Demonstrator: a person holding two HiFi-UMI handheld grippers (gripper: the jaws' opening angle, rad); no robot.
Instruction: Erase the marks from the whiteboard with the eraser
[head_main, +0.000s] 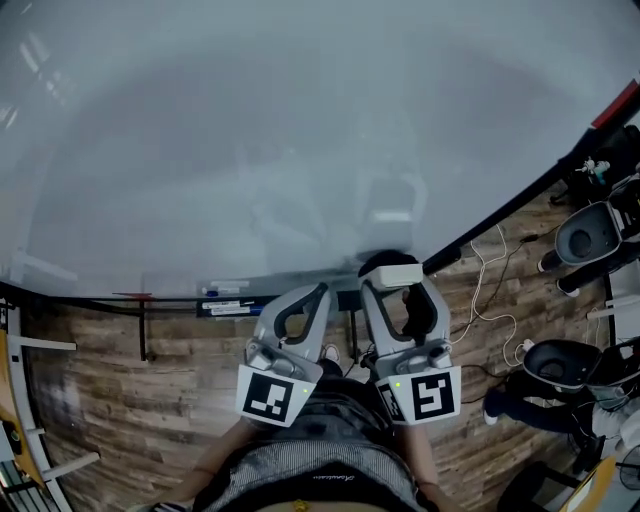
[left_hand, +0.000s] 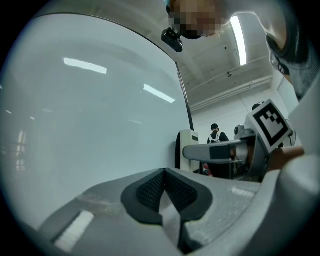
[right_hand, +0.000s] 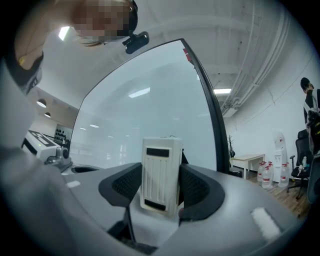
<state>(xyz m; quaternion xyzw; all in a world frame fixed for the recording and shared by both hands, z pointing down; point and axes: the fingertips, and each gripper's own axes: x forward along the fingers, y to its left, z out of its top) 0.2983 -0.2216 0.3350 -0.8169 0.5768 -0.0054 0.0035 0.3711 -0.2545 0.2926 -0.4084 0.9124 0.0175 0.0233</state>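
Note:
The whiteboard (head_main: 300, 130) fills the top of the head view; its surface looks plain, with only faint smears and reflections. My right gripper (head_main: 395, 275) is shut on a white eraser (head_main: 391, 275), held close to the board's lower edge. In the right gripper view the eraser (right_hand: 160, 172) stands upright between the black pads, with the whiteboard (right_hand: 150, 115) behind it. My left gripper (head_main: 320, 292) hangs beside it to the left, jaws shut on nothing. The left gripper view shows its pads (left_hand: 165, 192) pressed together, the whiteboard (left_hand: 90, 115) at left and the right gripper (left_hand: 200, 150) with the eraser (left_hand: 187, 150) beyond.
Markers (head_main: 225, 290) lie on the board's tray (head_main: 250, 303). A wood-pattern floor (head_main: 110, 400) lies below. Office chairs (head_main: 590, 235) and white cables (head_main: 490, 290) sit at right. People stand in the room's background (left_hand: 217, 135). A table and water bottles (right_hand: 265, 172) stand far right.

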